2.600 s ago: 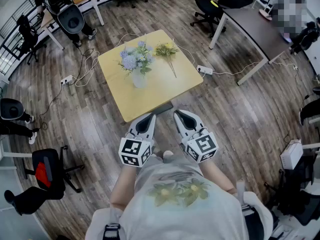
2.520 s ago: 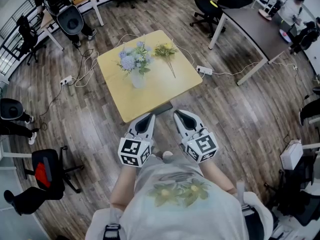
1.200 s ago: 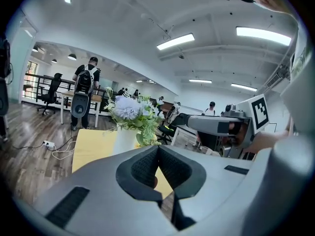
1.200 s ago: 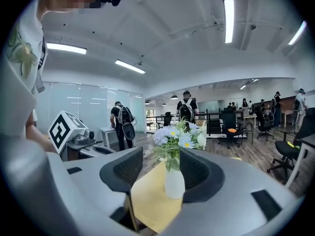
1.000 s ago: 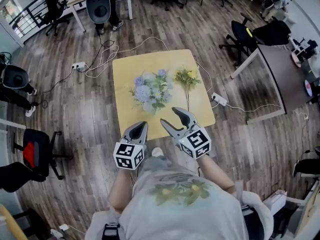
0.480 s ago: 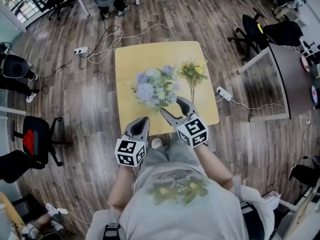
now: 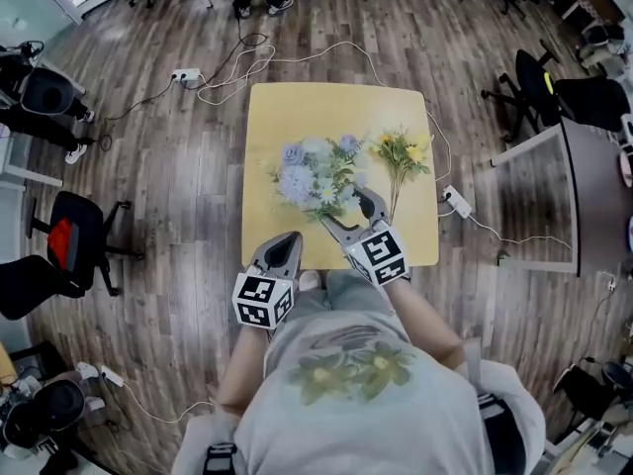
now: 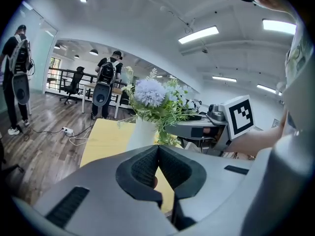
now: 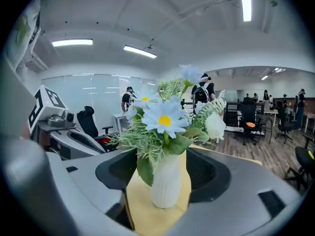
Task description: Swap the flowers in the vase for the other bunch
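Note:
A white ribbed vase (image 9: 167,181) with blue and white flowers (image 7: 315,171) stands on the yellow table (image 7: 287,117). A loose bunch of yellow flowers (image 7: 401,154) lies on the table to its right. My right gripper (image 7: 348,211) reaches over the table's front edge. Its jaws are opening and stand either side of the vase without touching it. In the right gripper view the right gripper (image 9: 166,173) frames the vase. My left gripper (image 7: 285,243) hangs at the front edge, left of the vase, with nothing in it. In the left gripper view the left gripper (image 8: 157,166) has its pads together.
Wood floor surrounds the table. A power strip (image 7: 457,201) with a cable lies at its right, white cables (image 7: 227,67) beyond its far side. A chair with a red seat (image 7: 69,240) stands left, a dark desk (image 7: 593,196) right. People (image 8: 106,85) stand far off.
Both grippers have come forward to the table's front edge. The right gripper's jaws have spread wider and now flank the vase. The left gripper stays closed.

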The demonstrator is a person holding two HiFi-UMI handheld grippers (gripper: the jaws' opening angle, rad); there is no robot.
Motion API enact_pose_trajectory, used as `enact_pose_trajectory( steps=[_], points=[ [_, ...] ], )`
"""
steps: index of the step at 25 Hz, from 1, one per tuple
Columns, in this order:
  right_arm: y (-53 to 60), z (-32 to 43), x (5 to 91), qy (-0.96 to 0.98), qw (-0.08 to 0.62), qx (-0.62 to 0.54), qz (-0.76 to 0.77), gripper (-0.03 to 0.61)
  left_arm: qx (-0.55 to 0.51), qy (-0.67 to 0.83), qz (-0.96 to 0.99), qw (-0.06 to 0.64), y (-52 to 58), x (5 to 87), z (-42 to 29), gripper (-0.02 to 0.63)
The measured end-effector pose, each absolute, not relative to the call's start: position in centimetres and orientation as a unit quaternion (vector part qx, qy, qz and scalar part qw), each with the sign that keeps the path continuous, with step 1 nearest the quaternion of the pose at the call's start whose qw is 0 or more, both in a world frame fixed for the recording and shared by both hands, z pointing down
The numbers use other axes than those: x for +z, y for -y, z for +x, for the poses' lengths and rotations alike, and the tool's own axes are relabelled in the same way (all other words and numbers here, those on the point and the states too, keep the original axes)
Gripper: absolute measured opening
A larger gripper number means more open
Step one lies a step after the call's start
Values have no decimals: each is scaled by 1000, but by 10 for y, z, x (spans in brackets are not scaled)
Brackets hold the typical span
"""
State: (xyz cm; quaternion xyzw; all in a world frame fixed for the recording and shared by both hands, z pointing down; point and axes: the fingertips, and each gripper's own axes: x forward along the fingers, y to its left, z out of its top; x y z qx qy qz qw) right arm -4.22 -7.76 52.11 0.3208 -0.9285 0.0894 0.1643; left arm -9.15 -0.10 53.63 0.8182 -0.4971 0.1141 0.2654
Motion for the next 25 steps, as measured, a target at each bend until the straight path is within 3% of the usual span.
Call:
enact_pose_trajectory(
  steps=[7,8,9,13,25],
  points=[
    [82,-55,500,946,123,28,300,272,124,502,815,264,3,537,-88,17],
    [81,-56,499,946,119,22,300,239,124,502,814,264,2,538,-87,17],
    [80,-55,498,947,115,16,301,133,124,502,814,264,1,538,-86,17],
    [74,-54,496,950,100,22,295,69,127,502,812,269,-5,544,-85,17],
    [62,-46,469,959,48,-10,278,48,126,500,814,269,-13,543,-81,17]
  ],
)
